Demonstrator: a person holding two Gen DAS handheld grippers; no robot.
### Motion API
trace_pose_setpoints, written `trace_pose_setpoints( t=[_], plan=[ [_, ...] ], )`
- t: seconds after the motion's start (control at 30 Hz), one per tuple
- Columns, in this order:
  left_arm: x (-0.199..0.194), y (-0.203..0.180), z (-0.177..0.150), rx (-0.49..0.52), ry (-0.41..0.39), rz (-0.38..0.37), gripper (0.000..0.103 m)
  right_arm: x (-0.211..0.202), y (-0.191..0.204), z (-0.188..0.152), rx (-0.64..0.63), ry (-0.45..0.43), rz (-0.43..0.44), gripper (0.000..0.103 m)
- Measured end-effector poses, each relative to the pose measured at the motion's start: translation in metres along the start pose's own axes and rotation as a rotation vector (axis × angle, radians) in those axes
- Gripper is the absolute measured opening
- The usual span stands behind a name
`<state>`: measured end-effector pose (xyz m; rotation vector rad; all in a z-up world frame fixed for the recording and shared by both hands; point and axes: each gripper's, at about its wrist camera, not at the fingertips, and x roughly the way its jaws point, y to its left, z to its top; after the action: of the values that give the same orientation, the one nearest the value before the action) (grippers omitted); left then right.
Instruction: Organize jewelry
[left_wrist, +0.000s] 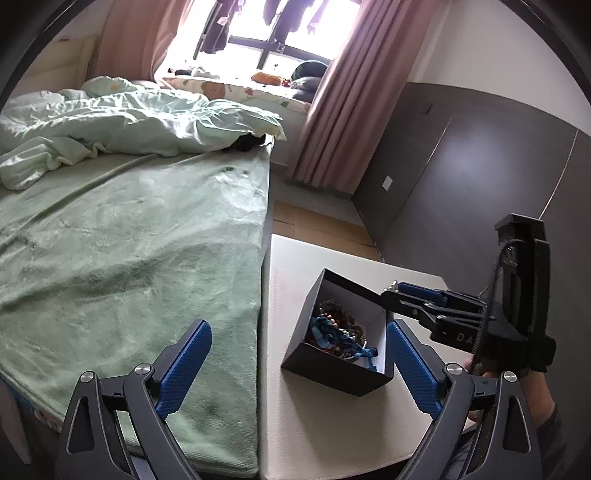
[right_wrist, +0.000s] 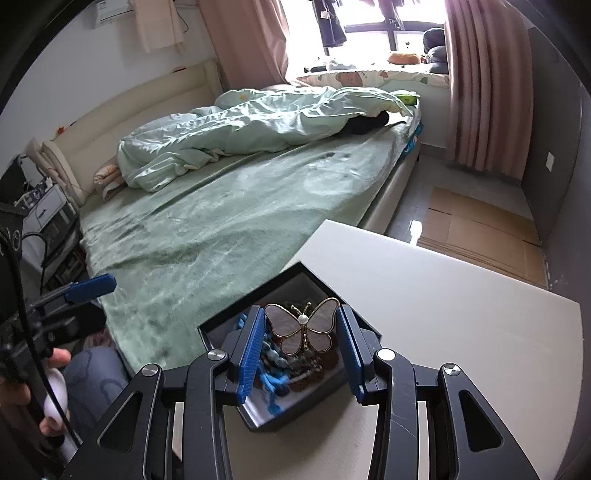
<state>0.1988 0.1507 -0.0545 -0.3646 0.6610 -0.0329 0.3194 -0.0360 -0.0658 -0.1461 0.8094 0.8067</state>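
While the right gripper (right_wrist: 302, 334) clamps one butterfly brooch (right_wrist: 303, 329) between its two blue pads, held above the box, the left gripper (left_wrist: 299, 363) stands wide open with nothing between its pads. One black box (left_wrist: 332, 373) sits on the white counter (left_wrist: 314, 424) beside one bed (left_wrist: 129, 240). Box contents: tangled beads and blue cord (left_wrist: 334, 334), number uncountable.

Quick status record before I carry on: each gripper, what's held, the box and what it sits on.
left gripper: open, empty, near the box
right gripper: shut on butterfly brooch, held above the box
box: black, open-topped, jewelry inside, including blue cord
support: white table beside the green bed
brooch placed: not yet
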Motion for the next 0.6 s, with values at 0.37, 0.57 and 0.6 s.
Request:
trace_pose_setpoints(
  t=[0.37,0.57,0.6],
  plan=[
    [-0.005,0.003,0.002,-0.002,-0.015,0.009,0.098,-0.011,-0.015,-0.004,0.120,0.003,-0.045,0.080],
    [-0.021,-0.008,0.002,0.017,-0.029,-0.001,0.103,-0.038,-0.010,-0.011,0.139,0.000,-0.051,0.096],
    [-0.024,-0.010,0.003,0.022,-0.033,0.003,0.103,-0.043,-0.009,-0.012,0.144,-0.001,-0.051,0.096]
  ],
)
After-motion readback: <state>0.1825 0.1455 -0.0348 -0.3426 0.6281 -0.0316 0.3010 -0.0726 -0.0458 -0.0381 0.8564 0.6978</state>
